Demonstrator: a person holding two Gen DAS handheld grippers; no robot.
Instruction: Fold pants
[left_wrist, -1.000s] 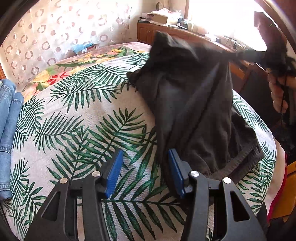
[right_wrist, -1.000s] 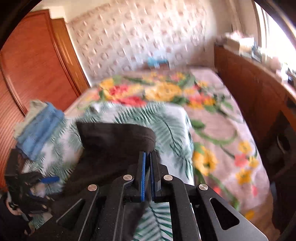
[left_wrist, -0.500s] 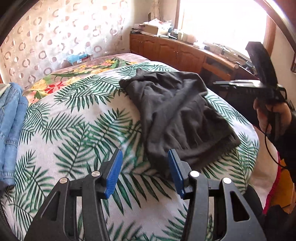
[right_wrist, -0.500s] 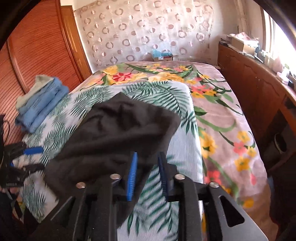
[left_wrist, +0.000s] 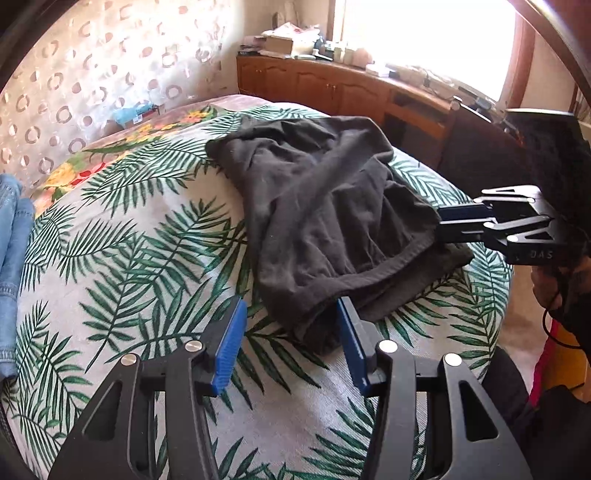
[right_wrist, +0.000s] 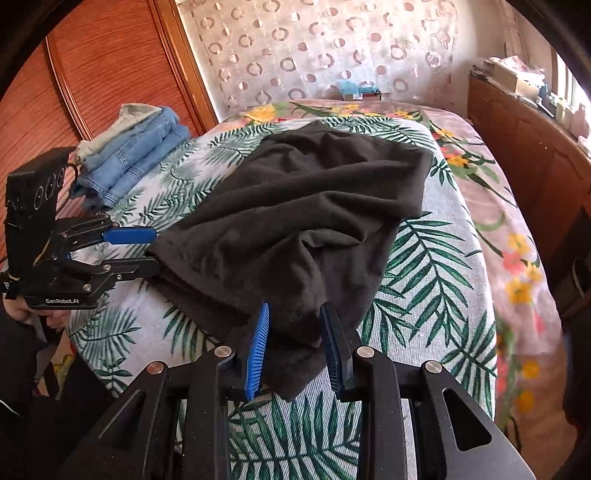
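Observation:
Dark grey pants (left_wrist: 325, 206) lie folded over in a rumpled heap on the palm-leaf bed cover (left_wrist: 129, 258); they also show in the right wrist view (right_wrist: 295, 221). My left gripper (left_wrist: 291, 343) is open, its jaws straddling the near hem corner of the pants. My right gripper (right_wrist: 295, 347) is open, its jaws on either side of a pants corner. Each gripper shows in the other's view: the right one (left_wrist: 461, 225) at the pants' right edge, the left one (right_wrist: 144, 251) at the left edge.
A stack of folded blue jeans (right_wrist: 133, 155) lies on the bed's far left side. A wooden cabinet (left_wrist: 332, 88) with clutter runs along the window wall. A wooden wardrobe (right_wrist: 92, 74) stands behind the jeans. The bed edge drops off at right (right_wrist: 517, 295).
The right gripper held the pants leg lifted, then opened and let it fall folded over. Both grippers have moved in low at the near corners of the pants.

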